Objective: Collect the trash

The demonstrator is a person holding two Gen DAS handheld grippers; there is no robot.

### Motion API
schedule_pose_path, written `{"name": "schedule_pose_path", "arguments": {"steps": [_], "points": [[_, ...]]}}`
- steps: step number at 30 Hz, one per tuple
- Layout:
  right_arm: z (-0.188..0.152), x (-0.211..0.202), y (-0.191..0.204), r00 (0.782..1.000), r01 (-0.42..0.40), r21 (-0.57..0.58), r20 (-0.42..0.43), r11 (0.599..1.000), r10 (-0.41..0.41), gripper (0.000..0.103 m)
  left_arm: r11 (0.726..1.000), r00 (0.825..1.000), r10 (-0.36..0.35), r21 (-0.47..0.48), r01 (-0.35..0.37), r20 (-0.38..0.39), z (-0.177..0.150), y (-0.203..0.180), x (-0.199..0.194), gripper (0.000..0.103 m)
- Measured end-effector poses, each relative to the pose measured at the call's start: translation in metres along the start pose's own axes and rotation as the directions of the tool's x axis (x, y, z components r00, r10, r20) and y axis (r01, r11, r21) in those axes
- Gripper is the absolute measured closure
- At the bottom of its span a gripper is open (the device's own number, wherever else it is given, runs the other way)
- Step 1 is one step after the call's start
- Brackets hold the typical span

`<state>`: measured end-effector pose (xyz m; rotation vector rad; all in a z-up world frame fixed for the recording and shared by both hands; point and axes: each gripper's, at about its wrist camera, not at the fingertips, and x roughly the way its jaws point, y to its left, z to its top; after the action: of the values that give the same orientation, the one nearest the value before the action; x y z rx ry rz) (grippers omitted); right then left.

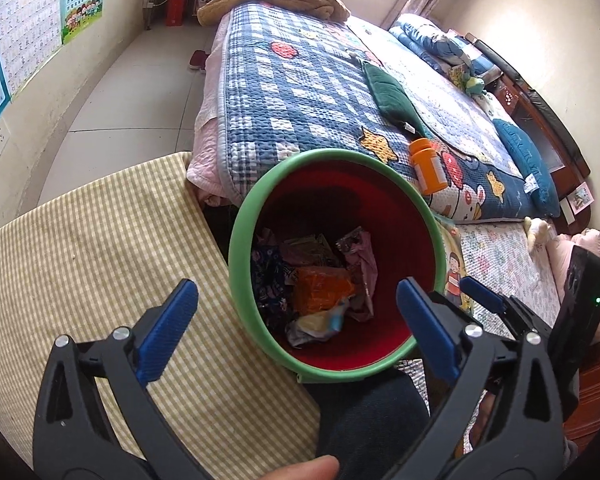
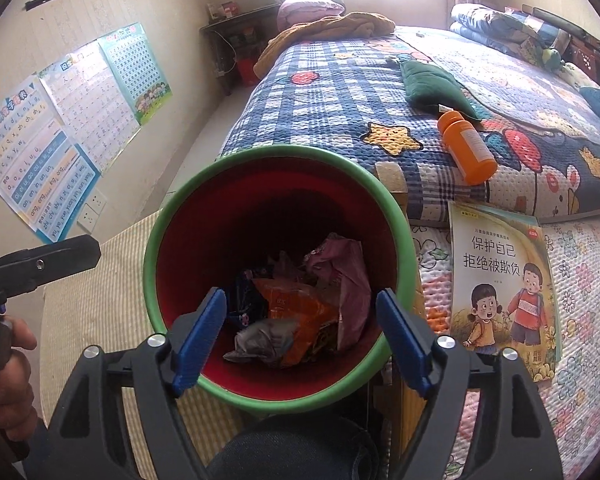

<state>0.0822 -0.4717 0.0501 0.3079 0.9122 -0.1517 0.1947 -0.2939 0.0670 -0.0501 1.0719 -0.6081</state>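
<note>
Big bed (image 1: pixel 300 92) with the checkered quilt, orange bottle (image 2: pixel 466 148) lying near its front edge. Green-rimmed bin (image 2: pixel 396 208) sits right against that edge, wrappers (image 2: pixel 300 312) piled inside. Left claw (image 1: pixel 296 332) and right claw (image 2: pixel 300 340) both spread wide over it, nothing gripped.

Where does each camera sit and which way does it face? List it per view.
Left wrist: on the left gripper, angled down into the bin; blue fingers, a fingertip, a knee show.
Right wrist: on the right gripper, angled down over the bin; a hand shows at left.
Shared: bin, orange bottle, bed.
</note>
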Motion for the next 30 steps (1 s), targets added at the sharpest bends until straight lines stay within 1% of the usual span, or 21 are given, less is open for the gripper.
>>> {"name": "schedule_pose_path", "arguments": {"steps": [1,6,11,15,18,21,25,30], "points": [[0.000,-0.002,0.004,1.000,0.000,-0.005,0.007,1.000,0.000,0.015,1.000,1.000,0.006,-0.007,-0.006,0.002,-0.002,0.003,-0.003,0.006],[-0.002,-0.008,0.028,1.000,-0.001,-0.053,0.017,0.999,0.002,0.008,0.999,0.999,0.045,-0.023,-0.044,0.028,-0.015,0.020,-0.025,0.006],[-0.012,-0.009,0.062,0.999,-0.028,-0.117,0.015,0.993,0.030,0.007,0.993,0.992,0.112,-0.046,-0.110,0.059,-0.039,0.048,-0.052,0.006],[-0.024,-0.006,0.093,0.998,-0.068,-0.171,-0.001,0.983,0.069,0.007,0.983,0.984,0.165,-0.091,-0.158,0.074,-0.061,0.078,-0.073,0.006],[-0.033,-0.007,0.117,0.996,-0.093,-0.210,-0.001,0.973,0.095,0.007,0.969,0.972,0.217,-0.138,-0.203,0.091,-0.079,0.101,-0.089,0.006],[-0.040,-0.010,0.138,0.993,-0.114,-0.237,0.007,0.965,0.119,0.007,0.950,0.955,0.275,-0.181,-0.254,0.108,-0.096,0.120,-0.105,0.006],[-0.047,-0.011,0.159,0.990,-0.136,-0.259,0.009,0.956,0.143,0.007,0.930,0.928,0.337,-0.212,-0.301,0.159,-0.118,0.136,-0.129,0.006],[-0.057,-0.011,0.186,0.985,-0.160,-0.300,0.007,0.940,0.170,0.007,0.907,0.906,0.380,-0.269,-0.326,0.186,-0.138,0.154,-0.153,0.006]]}}
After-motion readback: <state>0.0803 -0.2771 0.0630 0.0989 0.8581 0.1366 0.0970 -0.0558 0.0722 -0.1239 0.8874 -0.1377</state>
